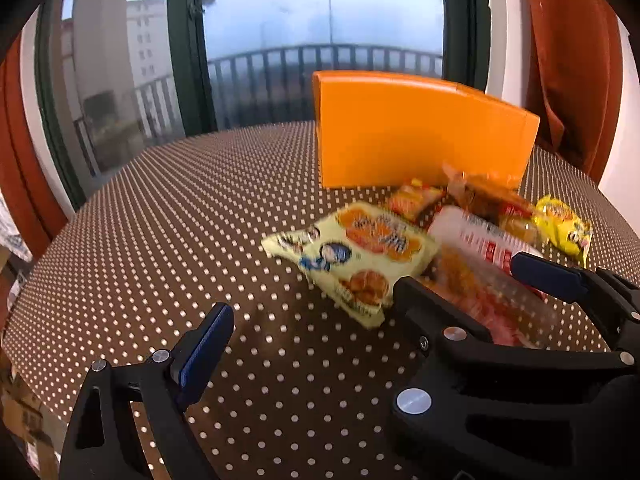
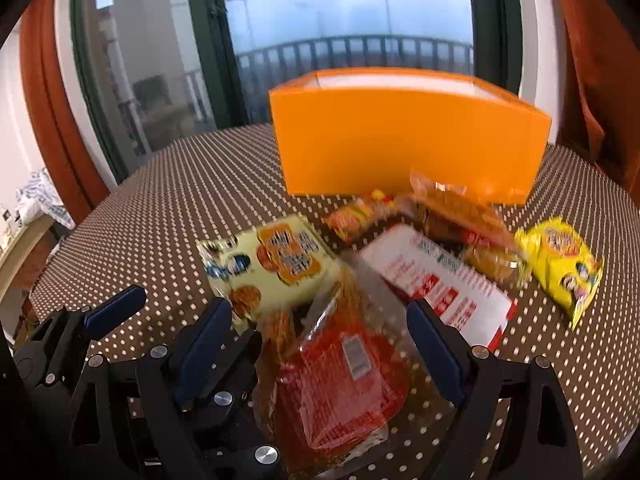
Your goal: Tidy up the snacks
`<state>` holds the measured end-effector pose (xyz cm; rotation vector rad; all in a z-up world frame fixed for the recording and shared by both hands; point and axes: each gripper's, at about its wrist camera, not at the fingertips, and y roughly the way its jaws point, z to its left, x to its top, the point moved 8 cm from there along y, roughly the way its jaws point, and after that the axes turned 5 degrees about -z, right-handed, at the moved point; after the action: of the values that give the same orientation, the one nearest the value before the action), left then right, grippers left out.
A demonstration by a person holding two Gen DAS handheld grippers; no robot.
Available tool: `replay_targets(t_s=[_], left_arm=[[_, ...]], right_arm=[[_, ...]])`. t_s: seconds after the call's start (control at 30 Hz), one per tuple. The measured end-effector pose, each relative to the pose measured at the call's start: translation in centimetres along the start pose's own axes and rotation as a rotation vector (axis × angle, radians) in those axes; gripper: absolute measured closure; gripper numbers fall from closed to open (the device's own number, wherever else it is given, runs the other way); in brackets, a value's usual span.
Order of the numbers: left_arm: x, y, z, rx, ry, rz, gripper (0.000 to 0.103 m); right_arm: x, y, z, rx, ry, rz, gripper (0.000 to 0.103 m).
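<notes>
A: Where do the snacks lie?
B: Between the spread fingers of the right gripper (image 2: 324, 344) sits a clear bag of red snacks (image 2: 340, 376); ahead, a pale-yellow cookie packet (image 2: 268, 264) and a white-and-red flat pack (image 2: 436, 284).
A: And the left gripper (image 1: 312, 320)?
B: Apart, gripping nothing — over the dotted brown tablecloth (image 1: 168, 216). Beyond stands the orange open box (image 2: 408, 140).

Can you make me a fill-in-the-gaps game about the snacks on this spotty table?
1. The big box behind the snacks is colored ____.
2. The tablecloth is brown with white ____.
3. The red packet lies between the open right ____.
4. The yellow packet lies on the ____, not in the box.

Missing words: orange; dots; tongs; table
</notes>
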<state>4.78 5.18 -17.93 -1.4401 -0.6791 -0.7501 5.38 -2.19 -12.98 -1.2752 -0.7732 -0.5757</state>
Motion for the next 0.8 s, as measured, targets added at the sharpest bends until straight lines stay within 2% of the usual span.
replay_targets(t_s=[0.2,0.27,0.33,0.4,0.43,0.5,0.6,0.8], left_arm=[[-1.6,2.1,-0.4,-0.017,0.012,0.085,0.009],[-1.5,1.9,-0.7,-0.004,0.03,0.067,0.01],[-1.5,2.1,-1.3,-0.02,0.044,0.064,0.009],[-1.5,2.4,-1.9,-0.043,0.046,0.069,0.007],[-1.5,2.6,-2.2,-0.061,0.044,0.076,0.007],[-1.3,2.6,-2.3,-0.045,0.055,0.073,0.007],[-0.6,2.0,-2.7,-0.023,0.083,0.042,0.007],[1.5,2.4,-3.0,0.018,0.084,-0.008,0.007]], right_arm=[[-1.6,1.7,-0.7,-0.014,0.023,0.078,0.012],[-2.1,2.1,-1.1,-0.002,0.048,0.095,0.012],[-2.0,2.2,-1.3,-0.011,0.037,0.088,0.019],[-2.0,2.1,-1.7,-0.025,0.024,0.084,0.046],[-1.9,2.1,-1.9,-0.037,0.014,0.082,0.047],[-2.0,1.9,-2.2,-0.037,0.011,0.084,0.064],[-1.9,1.2,-3.0,-0.051,0.033,0.077,0.067],[-0.2,-0.4,-3.8,-0.074,0.022,-0.002,0.068]])
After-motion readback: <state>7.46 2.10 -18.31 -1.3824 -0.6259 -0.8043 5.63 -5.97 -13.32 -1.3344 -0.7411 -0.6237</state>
